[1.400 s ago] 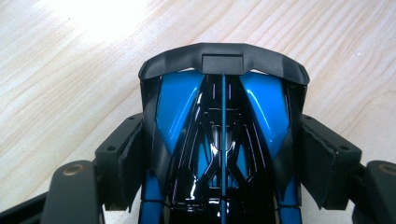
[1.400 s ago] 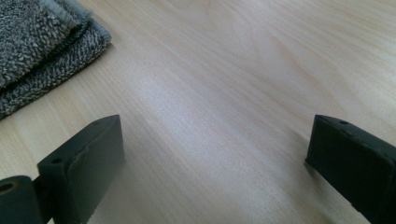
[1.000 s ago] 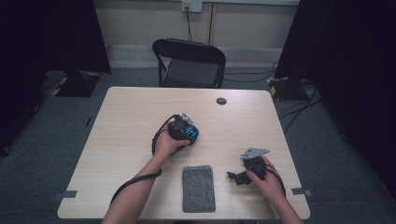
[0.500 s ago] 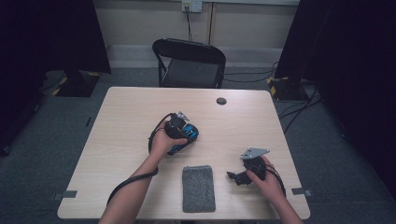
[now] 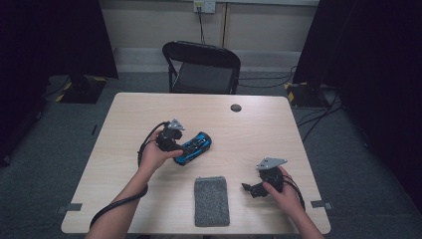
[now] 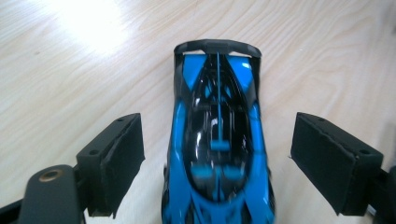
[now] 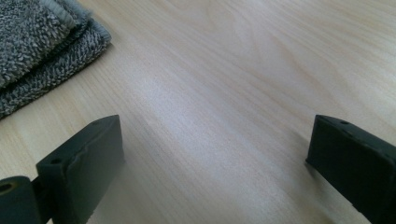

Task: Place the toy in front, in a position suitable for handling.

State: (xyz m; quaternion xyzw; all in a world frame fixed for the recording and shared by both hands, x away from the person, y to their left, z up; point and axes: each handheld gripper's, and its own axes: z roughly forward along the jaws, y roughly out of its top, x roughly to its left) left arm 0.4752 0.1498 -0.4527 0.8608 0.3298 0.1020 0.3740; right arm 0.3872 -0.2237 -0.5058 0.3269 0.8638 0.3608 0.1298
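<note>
Black, padded jaws of the left gripper (image 6: 217, 163) stand wide apart in the left gripper view, having just been opening; a clear gap of tabletop shows on each side between the pads and the blue toy car (image 6: 218, 149), so nothing is clamped. This car lies lengthwise between the jaws, its black rear wing toward the top of that frame and its near end cut off by the bottom edge. In the high view, the left gripper (image 5: 178, 145) sits left of centre, held by the left hand (image 5: 154, 157), with the blue toy car (image 5: 195, 147) lying aslant on the wooden tabletop (image 5: 149, 107) just to the right of that hand.

Right gripper (image 7: 215, 158): its two black jaws also stand wide apart, with bare wood between them, holding nothing. In the high view this gripper (image 5: 251, 188) rests at the lower right of the tabletop, in the right hand (image 5: 281, 191), with its jaws pointing toward frame left.

A grey folded cloth (image 5: 211, 200) lies near the bottom edge of the tabletop, between the two hands; its corner appears at the upper left of the right gripper view (image 7: 42, 51). A small dark round disc (image 5: 236, 107) sits near the far edge. Behind the tabletop stands a black folding chair (image 5: 201, 67).
</note>
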